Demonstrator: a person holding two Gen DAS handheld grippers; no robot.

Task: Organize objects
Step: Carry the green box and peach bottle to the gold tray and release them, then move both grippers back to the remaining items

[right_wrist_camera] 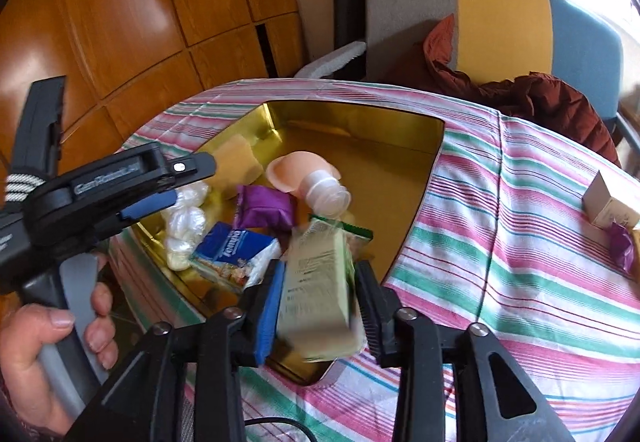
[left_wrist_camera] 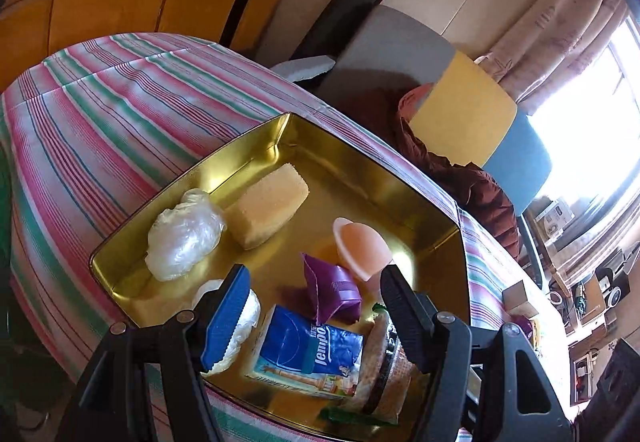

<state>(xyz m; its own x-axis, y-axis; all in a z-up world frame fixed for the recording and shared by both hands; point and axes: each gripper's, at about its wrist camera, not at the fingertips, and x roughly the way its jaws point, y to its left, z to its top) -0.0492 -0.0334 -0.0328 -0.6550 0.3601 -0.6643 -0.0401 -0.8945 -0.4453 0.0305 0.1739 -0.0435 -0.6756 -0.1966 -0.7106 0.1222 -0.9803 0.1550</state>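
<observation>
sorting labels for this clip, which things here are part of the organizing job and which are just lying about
Part of the job:
gold tray
green packet between the right gripper jaws
Tempo tissue pack
purple pouch
yellow sponge

Lying about:
chair
brown jacket

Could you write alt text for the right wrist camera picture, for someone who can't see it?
The right gripper has a blurred pale green carton between its fingers, above the near edge of a gold tray on a striped tablecloth. In the tray lie a blue tissue pack, a purple packet and a yellow sponge. At left, a hand holds the left gripper.
</observation>
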